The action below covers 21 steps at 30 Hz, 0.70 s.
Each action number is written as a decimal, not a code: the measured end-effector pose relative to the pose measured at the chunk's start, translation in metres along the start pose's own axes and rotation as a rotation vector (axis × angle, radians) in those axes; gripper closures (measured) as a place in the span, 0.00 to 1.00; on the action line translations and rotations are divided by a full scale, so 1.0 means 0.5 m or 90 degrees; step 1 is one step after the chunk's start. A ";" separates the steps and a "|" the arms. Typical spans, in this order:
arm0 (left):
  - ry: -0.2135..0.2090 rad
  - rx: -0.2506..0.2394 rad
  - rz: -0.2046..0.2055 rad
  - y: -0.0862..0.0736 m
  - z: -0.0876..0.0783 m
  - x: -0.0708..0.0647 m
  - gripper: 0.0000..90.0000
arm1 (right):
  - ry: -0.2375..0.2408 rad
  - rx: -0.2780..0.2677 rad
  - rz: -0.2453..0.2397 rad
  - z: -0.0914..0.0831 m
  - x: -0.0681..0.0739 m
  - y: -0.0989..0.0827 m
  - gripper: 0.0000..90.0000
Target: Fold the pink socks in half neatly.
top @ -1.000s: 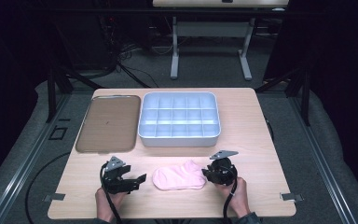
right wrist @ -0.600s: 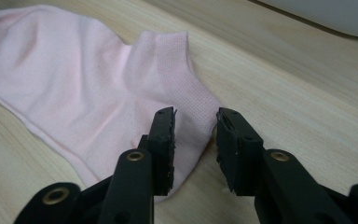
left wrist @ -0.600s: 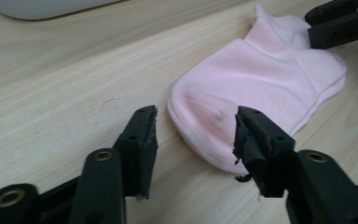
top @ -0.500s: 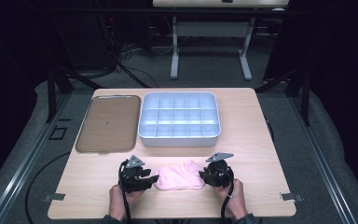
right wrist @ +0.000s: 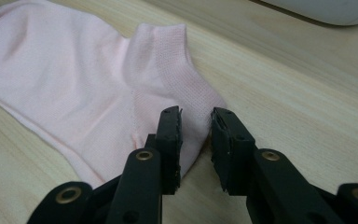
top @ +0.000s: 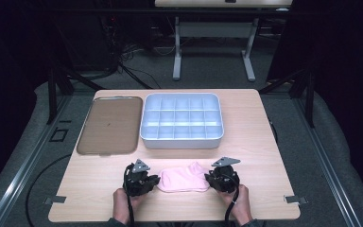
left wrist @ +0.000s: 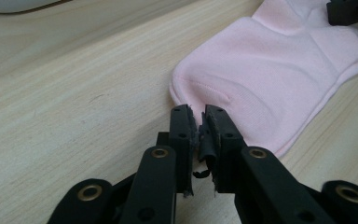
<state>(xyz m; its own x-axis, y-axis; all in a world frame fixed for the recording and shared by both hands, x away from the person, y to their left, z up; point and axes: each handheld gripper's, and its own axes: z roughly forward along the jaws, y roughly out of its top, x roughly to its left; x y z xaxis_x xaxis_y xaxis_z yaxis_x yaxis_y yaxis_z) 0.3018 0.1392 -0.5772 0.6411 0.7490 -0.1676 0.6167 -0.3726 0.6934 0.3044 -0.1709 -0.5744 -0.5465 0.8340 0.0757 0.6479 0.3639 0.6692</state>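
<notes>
1. Sock (top: 183, 178), pink, lies flat on the table's (top: 260, 142) near edge between our grippers; our left gripper (left wrist: 199, 126) has just closed to a slit at its toe edge.
2. Our right gripper (right wrist: 195, 133) straddles the cuff corner, jaws narrowing, a gap remaining.
3. Beyond sit a compartment tray (top: 182, 120) and a brown lid (top: 106, 125).

Both hands come in low at the near edge, one at each end of the pink sock (top: 183, 179). The left gripper (left wrist: 198, 122) has just been closing, its jaws nearly together at the sock's toe edge. The right gripper (right wrist: 195, 125) stands narrowly parted over the heel end.
</notes>
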 end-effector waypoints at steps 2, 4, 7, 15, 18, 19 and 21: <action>0.002 -0.008 0.002 -0.002 0.004 -0.001 0.94 | -0.003 -0.002 0.004 -0.002 -0.002 -0.002 0.81; -0.004 -0.015 -0.005 -0.005 0.005 0.002 0.95 | 0.001 -0.003 0.006 -0.002 -0.003 -0.003 0.81; -0.012 -0.026 -0.012 -0.009 0.005 0.006 0.95 | 0.004 -0.003 0.005 -0.002 -0.005 -0.002 0.81; -0.026 -0.047 -0.020 -0.010 0.016 0.006 0.97 | 0.002 -0.003 0.012 -0.004 -0.013 -0.004 0.85; -0.032 -0.054 -0.019 -0.008 0.022 0.008 0.97 | 0.002 -0.001 0.014 -0.006 -0.018 -0.005 0.88; -0.032 -0.056 -0.016 -0.007 0.023 0.008 0.97 | 0.005 -0.003 0.015 -0.006 -0.021 -0.006 0.89; -0.030 -0.058 -0.009 -0.005 0.026 0.008 0.97 | 0.009 -0.005 0.020 -0.007 -0.025 -0.007 0.90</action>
<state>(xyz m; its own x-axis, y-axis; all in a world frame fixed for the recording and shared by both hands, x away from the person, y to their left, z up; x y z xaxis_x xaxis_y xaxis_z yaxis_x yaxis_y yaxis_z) 0.3086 0.1360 -0.5889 0.6544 0.7265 -0.2096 0.5834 -0.3087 0.7512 0.3070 -0.1838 -0.5750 -0.5331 0.8392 0.1074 0.6611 0.3340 0.6719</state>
